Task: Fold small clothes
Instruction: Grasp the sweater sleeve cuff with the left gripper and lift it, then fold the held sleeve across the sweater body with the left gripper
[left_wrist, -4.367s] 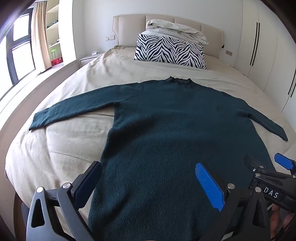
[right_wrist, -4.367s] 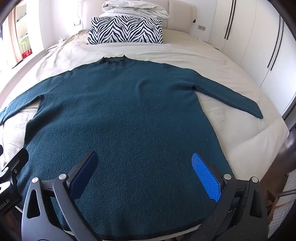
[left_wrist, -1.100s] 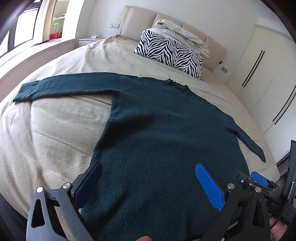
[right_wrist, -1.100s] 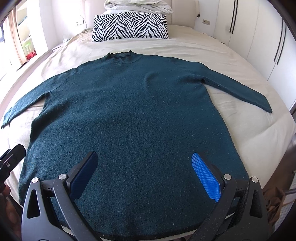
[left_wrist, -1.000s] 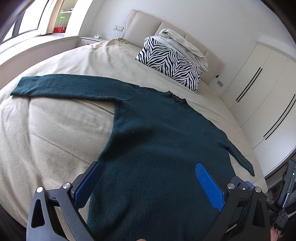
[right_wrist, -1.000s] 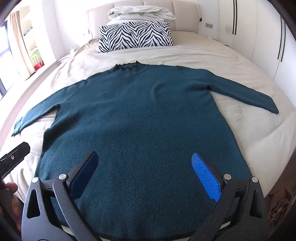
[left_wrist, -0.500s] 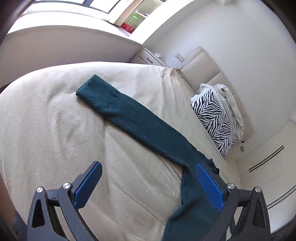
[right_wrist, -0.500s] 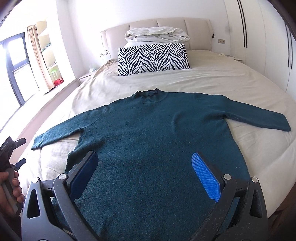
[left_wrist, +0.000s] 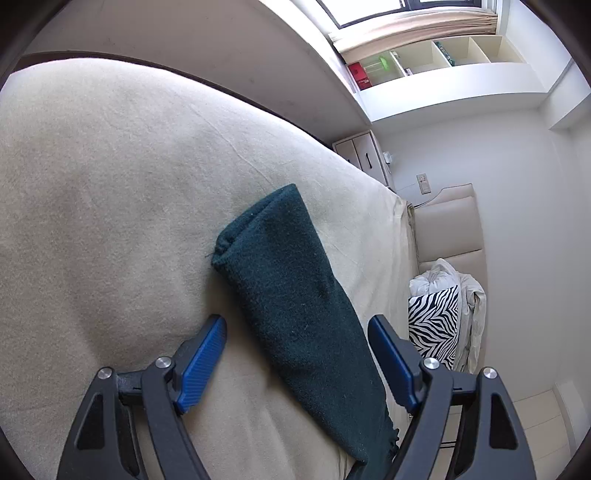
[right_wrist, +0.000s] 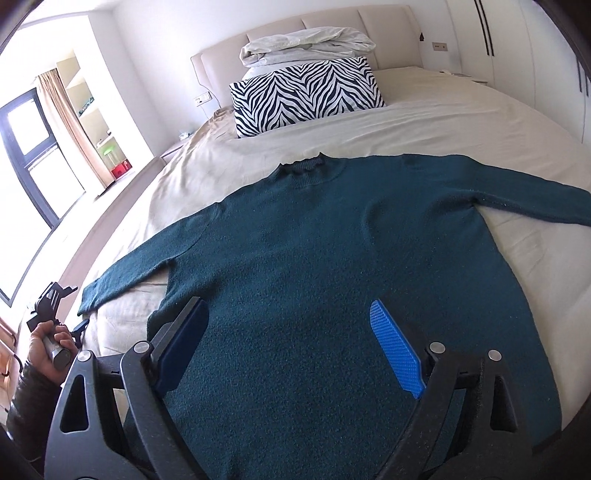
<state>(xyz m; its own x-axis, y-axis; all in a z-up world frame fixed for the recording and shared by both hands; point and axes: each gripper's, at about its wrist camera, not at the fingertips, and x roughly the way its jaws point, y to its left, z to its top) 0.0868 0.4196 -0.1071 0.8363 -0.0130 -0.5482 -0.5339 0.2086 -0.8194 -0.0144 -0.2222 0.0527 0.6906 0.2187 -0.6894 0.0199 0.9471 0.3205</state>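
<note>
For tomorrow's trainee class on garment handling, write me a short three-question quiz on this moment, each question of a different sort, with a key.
1. True or false: the left claw already pinches the sweater's sleeve.
2. Which lies at the head of the bed? A) a striped towel B) a zebra-print pillow C) a laundry basket
3. Fill in: the dark green sweater lies ____ on the bed, both sleeves spread out.

Key
1. False. The sleeve runs between the blue pads, which are closing but do not yet press on it.
2. B, with a crumpled white duvet on top of it.
3. Flat. The right claw hovers over its lower body, also closing, pinching nothing.
</note>
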